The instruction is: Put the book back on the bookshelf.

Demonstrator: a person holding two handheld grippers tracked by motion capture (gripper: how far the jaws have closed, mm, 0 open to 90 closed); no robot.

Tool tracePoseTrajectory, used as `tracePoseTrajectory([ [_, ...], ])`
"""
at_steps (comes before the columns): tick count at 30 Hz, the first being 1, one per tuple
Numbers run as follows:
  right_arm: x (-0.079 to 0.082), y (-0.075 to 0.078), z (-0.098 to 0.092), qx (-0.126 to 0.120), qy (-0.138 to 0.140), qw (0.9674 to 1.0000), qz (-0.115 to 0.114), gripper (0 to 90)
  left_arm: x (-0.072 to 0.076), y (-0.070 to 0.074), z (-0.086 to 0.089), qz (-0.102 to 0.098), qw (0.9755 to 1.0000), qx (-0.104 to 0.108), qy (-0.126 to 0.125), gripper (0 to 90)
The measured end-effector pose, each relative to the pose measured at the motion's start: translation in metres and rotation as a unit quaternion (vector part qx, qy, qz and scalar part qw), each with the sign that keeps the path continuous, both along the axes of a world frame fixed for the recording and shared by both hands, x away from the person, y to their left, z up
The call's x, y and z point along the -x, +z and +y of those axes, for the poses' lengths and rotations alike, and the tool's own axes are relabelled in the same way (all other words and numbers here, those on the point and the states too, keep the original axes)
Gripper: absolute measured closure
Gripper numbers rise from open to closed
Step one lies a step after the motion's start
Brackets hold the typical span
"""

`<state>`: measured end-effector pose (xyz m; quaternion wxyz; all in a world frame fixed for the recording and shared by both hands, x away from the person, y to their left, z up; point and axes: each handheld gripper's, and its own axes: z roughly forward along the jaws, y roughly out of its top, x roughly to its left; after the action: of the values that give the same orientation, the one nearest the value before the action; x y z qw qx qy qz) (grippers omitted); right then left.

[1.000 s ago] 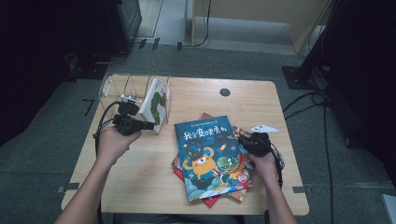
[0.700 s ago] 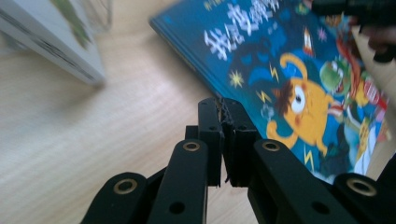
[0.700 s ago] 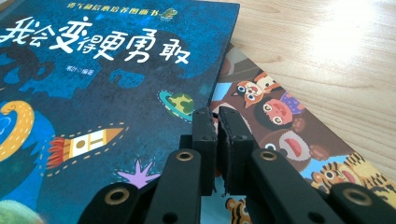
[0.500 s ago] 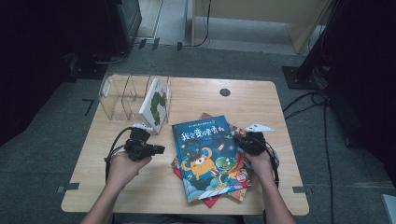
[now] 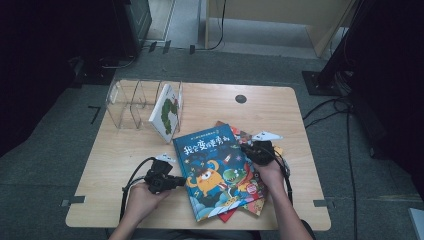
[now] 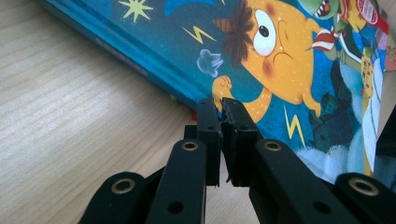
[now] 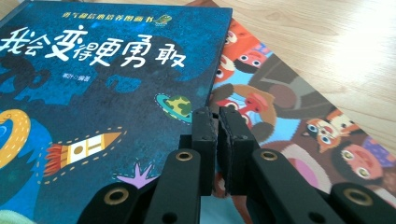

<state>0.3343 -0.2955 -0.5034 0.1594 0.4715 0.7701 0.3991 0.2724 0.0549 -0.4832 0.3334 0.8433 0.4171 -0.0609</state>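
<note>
Tabletop (image 5: 125, 170) seen from the person's side. A clear divider rack (image 5: 131, 102) stands at the far left; one book (image 5: 165, 112) stands upright in its rightmost compartment. A stack of books (image 5: 250, 192) lies flat at the near centre-right, the top book (image 5: 215, 170) resting askew on the others, whose edges project beyond it on the right and near sides. A round grommet (image 5: 241, 99) sits in the tabletop behind the stack. The left hand-held gripper (image 5: 184, 181) lies at the top book's left edge; in the left gripper view it (image 6: 222, 116) meets that edge where book (image 6: 299, 70) and tabletop (image 6: 70, 116) adjoin. The right hand-held gripper (image 5: 246, 149) lies at the book's right edge, over the book beneath (image 7: 289, 121).
</note>
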Motion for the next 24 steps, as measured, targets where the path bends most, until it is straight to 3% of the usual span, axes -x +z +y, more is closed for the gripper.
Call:
tracePoseTrajectory([
  [8, 0.001, 0.005, -0.006, -0.004, -0.001, 1.0000, 0.001, 90.0, 0.005, -0.003, 0.000, 0.004, 0.9998, 0.017, 0.004, 90.0],
  [12, 0.008, 0.013, -0.016, -0.011, -0.009, 0.9999, -0.002, 90.0, 0.007, -0.004, -0.007, 0.009, 0.9996, 0.025, -0.002, 90.0],
  [16, 0.018, 0.016, -0.021, 0.003, -0.005, 1.0000, 0.000, 90.0, 0.008, -0.005, -0.017, 0.008, 0.9995, 0.029, -0.009, 90.0],
  [24, 0.038, 0.016, -0.035, -0.003, -0.016, 0.9998, -0.006, 89.7, 0.010, -0.006, -0.040, 0.004, 0.9991, 0.031, -0.028, 90.0],
])
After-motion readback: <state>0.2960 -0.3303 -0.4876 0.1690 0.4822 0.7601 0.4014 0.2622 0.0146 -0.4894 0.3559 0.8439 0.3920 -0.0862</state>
